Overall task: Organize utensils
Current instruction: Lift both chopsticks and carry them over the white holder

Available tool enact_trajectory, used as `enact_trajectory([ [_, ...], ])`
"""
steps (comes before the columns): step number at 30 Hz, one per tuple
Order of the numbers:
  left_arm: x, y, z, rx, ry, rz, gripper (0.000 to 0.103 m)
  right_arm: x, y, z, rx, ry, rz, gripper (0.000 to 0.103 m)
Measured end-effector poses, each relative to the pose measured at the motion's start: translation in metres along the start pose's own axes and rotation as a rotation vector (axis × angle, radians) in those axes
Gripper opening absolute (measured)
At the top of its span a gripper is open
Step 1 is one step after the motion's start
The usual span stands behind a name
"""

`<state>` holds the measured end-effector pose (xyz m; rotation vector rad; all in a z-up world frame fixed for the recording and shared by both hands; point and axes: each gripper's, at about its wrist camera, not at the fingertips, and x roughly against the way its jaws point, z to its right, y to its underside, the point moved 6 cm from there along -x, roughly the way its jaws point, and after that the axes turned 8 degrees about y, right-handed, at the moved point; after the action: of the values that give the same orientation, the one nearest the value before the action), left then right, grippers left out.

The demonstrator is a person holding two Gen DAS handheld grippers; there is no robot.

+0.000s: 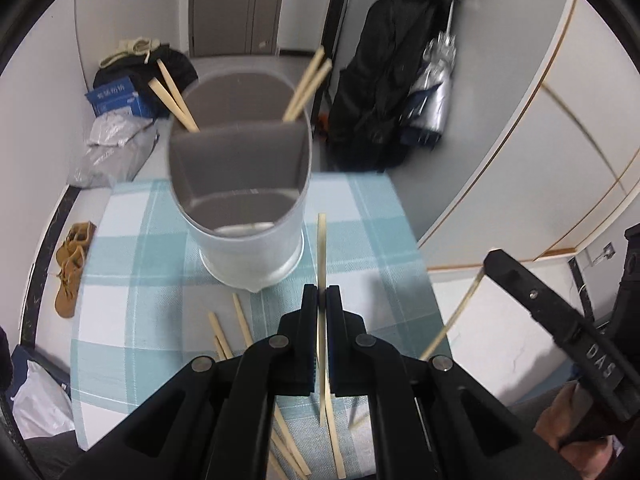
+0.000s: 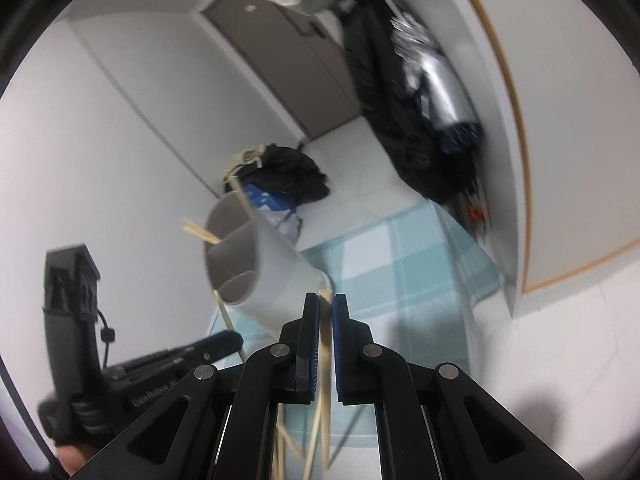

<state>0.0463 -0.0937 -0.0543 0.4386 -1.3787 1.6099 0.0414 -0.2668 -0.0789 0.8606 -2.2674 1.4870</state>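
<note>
We see one chopstick clamped in the left gripper above the checked tablecloth, just beside the grey divided holder; the right gripper is clamped on another chopstick; loose chopsticks lie below

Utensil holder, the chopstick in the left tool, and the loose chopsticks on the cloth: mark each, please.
utensil holder [image 1: 256,248], left wrist view, on its pale outer wall.
chopstick in the left tool [image 1: 321,248], left wrist view, on the shaft beyond the tips.
loose chopsticks [image 1: 242,320], left wrist view, on one stick's shaft.
</note>
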Motion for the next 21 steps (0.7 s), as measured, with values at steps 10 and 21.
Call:
enact_trajectory([
  [10,0.007,-0.014,-0.002,-0.026,0.036,0.045,0.0,0.014,0.002,-0.055,0.181,0.007,0.099,0.005],
  [21,0.042,-0.029,0.0,-0.072,0.076,0.073,0.0,0.021,-0.014,-0.081,0.208,0.012,0.114,0.005],
])
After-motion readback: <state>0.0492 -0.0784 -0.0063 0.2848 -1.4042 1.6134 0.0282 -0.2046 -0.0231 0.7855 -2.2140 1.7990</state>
